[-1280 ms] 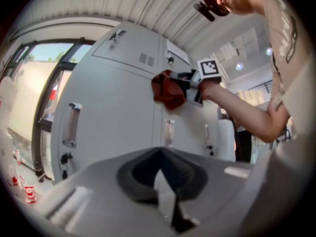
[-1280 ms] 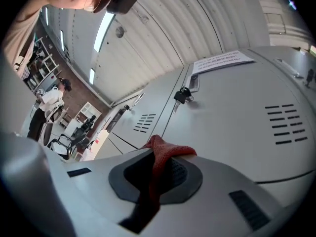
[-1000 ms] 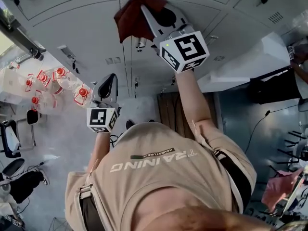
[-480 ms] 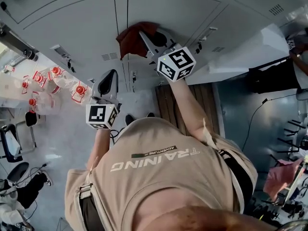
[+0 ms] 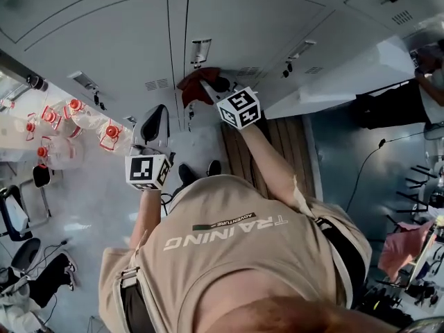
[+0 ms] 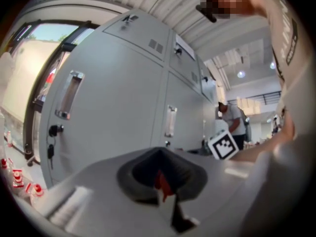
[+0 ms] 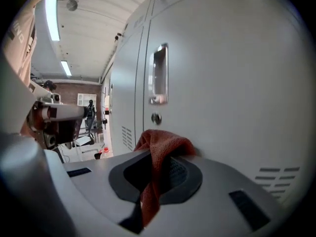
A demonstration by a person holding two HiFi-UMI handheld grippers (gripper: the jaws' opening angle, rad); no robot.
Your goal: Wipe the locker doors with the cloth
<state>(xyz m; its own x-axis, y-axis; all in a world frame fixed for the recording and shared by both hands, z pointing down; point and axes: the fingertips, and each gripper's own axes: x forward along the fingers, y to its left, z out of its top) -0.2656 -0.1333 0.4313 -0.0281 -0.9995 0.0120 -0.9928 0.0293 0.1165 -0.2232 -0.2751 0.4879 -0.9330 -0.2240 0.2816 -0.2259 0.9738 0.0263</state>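
Seen from above, a person in a tan shirt (image 5: 229, 248) presses the right gripper (image 5: 208, 87) toward a grey locker door (image 5: 257, 26). A red cloth (image 5: 194, 82) bunches at its tip, seemingly pinched there, against the door. Left of that gripper hangs the left gripper (image 5: 157, 113); red-capped bottles (image 5: 113, 134) stand further left.

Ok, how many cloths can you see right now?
1: the red cloth, clamped in the right gripper against the locker door. Pink fabric at the head view's lower right may be another; too small to tell.
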